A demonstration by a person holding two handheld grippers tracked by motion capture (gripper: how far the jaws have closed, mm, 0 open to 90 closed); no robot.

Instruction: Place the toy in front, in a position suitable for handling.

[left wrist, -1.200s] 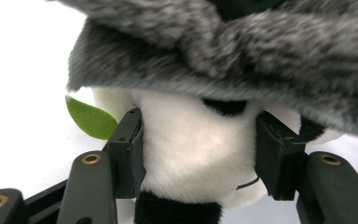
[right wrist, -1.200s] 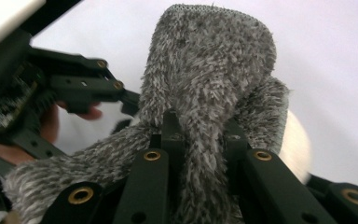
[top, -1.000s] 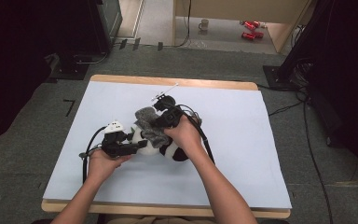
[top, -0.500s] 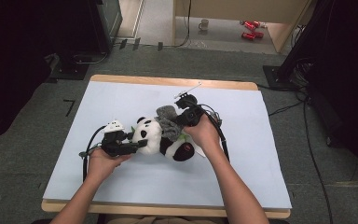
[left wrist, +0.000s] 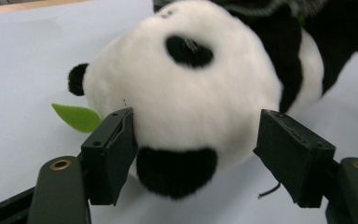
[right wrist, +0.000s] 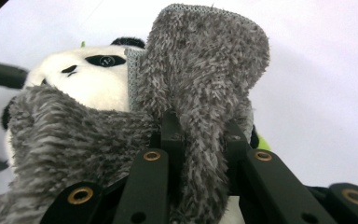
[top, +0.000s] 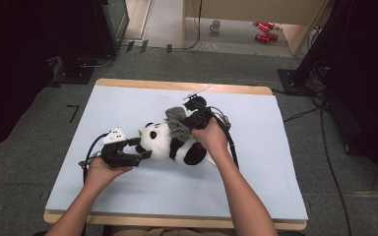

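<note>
Right gripper [right wrist: 198, 140] pinching fuzzy grey knitted scarf [right wrist: 168, 93], partly draped over black-and-white plush panda [top: 174, 142]; left gripper [left wrist: 196, 154] just spread, straddling head; wrapping unfinished

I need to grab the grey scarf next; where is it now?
In the high view the grey scarf lies over the panda at mid-table, pinched in the right gripper.

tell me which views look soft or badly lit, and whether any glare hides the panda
High view: even light on the table, dark edges. Left gripper view: panda fairly sharp, near jaws soft, no glare. Right gripper view: grey fuzzy cloth sharp, table behind washed out.
</note>
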